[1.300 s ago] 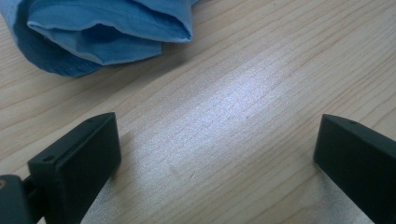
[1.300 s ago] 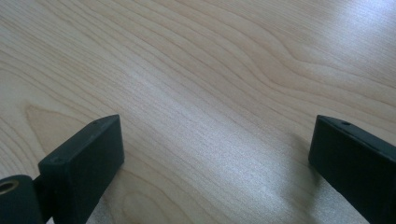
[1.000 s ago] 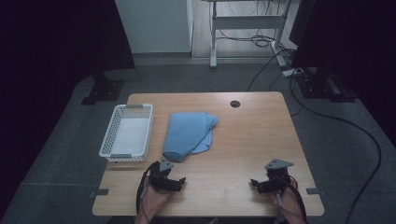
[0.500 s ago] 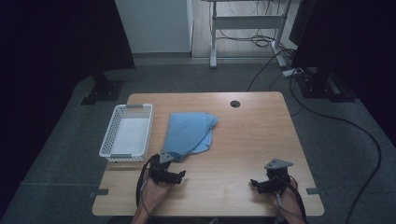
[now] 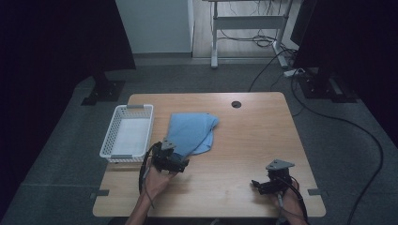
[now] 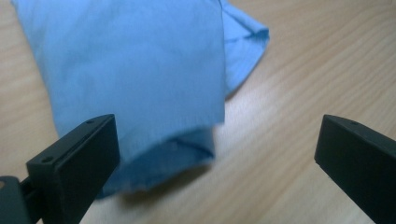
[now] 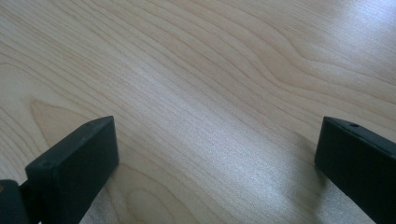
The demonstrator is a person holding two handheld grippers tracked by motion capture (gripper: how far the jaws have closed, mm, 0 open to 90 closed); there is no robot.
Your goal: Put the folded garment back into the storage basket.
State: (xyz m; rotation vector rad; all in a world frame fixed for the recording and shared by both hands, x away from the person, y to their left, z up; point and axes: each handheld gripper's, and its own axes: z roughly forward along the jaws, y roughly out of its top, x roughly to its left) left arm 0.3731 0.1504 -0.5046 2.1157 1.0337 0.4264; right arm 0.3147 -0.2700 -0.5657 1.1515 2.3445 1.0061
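Left gripper (image 5: 180, 163) sat at the near end of the folded light-blue cloth (image 5: 190, 133), jaws spread wide, nothing between the pads yet. In the left gripper view (image 6: 217, 154) I saw the cloth's near corner lying between the two black jaws, closer to the 9 o'clock jaw, with bare wood by the 3 o'clock one. Couldn't tell whether that jaw touched the fabric or just overlapped it in view.

Cloth lay flat on the light wooden table (image 5: 253, 136), left of centre, long axis running from the left gripper toward 12 o'clock. White plastic mesh basket (image 5: 126, 132) sat just beside it at 9 o'clock, near the table's left edge, apart from the cloth.

Right gripper (image 5: 257, 185) was at 4 o'clock from the cloth, well apart, near the front right corner. Jaws released and wide in the right gripper view (image 7: 217, 154), bare wood grain between them. Small round hole in the tabletop (image 5: 236, 104) at 1 o'clock from the cloth.
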